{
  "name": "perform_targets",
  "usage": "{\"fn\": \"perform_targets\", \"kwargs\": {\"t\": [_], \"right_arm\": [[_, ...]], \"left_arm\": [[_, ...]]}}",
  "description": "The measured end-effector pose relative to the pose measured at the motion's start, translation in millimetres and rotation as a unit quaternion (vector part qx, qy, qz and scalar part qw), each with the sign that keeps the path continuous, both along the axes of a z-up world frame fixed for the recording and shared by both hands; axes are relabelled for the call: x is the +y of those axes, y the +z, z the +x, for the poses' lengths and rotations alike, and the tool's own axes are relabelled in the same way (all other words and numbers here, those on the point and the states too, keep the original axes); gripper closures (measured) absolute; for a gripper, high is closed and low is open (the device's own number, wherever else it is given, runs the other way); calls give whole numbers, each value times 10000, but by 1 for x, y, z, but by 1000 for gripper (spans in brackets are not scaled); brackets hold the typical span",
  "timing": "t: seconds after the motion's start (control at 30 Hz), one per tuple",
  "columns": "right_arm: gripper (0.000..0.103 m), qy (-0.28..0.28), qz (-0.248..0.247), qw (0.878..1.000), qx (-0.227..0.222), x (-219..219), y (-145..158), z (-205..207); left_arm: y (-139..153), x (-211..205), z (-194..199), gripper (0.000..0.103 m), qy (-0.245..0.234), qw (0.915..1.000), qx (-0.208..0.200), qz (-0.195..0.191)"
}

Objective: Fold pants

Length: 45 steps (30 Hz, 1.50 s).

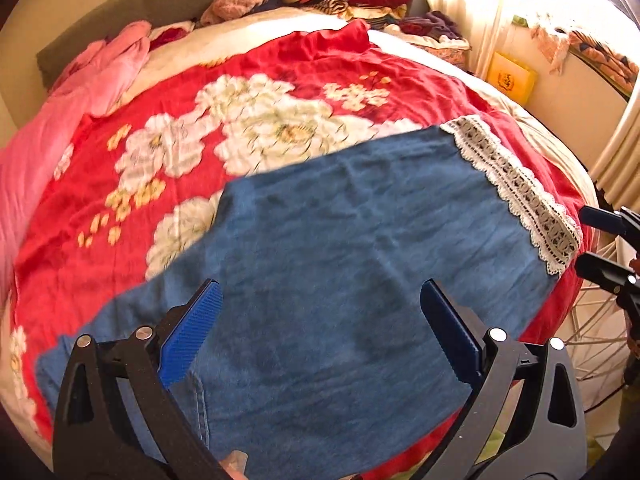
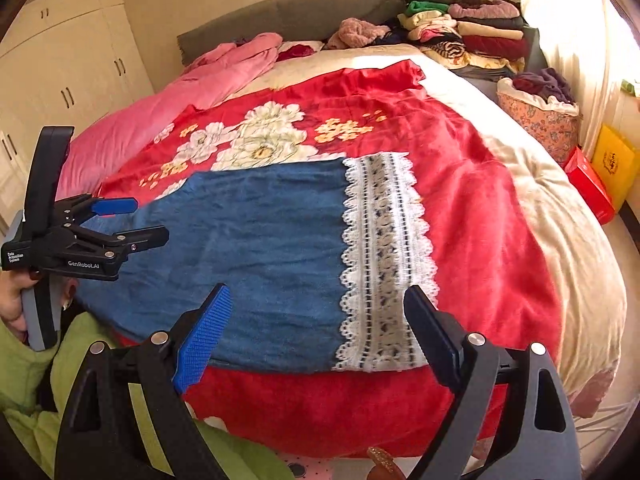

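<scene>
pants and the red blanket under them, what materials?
Pants: looks like soft blue denim, matte, faintly creased, with a stitched seam; white openwork lace trims the hem. Blanket: seemingly plush fleece, fuzzy nap with a soft sheen, printed flowers.

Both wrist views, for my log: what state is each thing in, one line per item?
Blue pants: spread flat on the bed, ungripped.
Lace hem: flat, toward the right tongs.
Left tongs: open, over the pants.
Right tongs: open, over the near edge of the pants.
Red floral blanket: spread out under the pants.
Clothes pile: partly folded and stacked by the headboard.
</scene>
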State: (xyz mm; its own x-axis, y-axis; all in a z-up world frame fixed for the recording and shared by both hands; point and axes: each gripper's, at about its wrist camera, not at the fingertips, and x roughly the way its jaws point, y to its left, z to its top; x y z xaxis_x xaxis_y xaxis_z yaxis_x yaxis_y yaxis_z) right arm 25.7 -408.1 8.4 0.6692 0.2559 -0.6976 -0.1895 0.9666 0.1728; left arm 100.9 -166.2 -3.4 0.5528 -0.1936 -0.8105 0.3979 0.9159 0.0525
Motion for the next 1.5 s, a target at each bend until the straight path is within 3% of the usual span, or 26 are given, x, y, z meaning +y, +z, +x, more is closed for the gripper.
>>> {"fn": "perform_targets", "kwargs": {"t": [0.47, 0.8, 1.2, 1.37, 1.43, 1.5], "right_arm": [[16, -457, 80, 9989, -1, -40, -6, -7], [16, -455, 124, 9988, 157, -39, -24, 0], [16, -399, 355, 9981, 313, -37, -41, 15], [16, -370, 404, 9979, 343, -37, -48, 19], [18, -346, 429, 9978, 356, -35, -50, 21], [35, -271, 423, 9982, 342, -32, -50, 22]], "left_arm": [[12, -56, 34, 10, -578, 9983, -40, 48], [-1, -98, 66, 10, -930, 9954, -7, 232], [-32, -140, 106, 13, -1330, 9906, 319, 94], [-47, -148, 115, 20, -1474, 9881, 442, 47], [-49, -148, 116, 30, -1495, 9874, 513, -50], [-49, -150, 114, 39, -1547, 9864, 540, -97]]}}
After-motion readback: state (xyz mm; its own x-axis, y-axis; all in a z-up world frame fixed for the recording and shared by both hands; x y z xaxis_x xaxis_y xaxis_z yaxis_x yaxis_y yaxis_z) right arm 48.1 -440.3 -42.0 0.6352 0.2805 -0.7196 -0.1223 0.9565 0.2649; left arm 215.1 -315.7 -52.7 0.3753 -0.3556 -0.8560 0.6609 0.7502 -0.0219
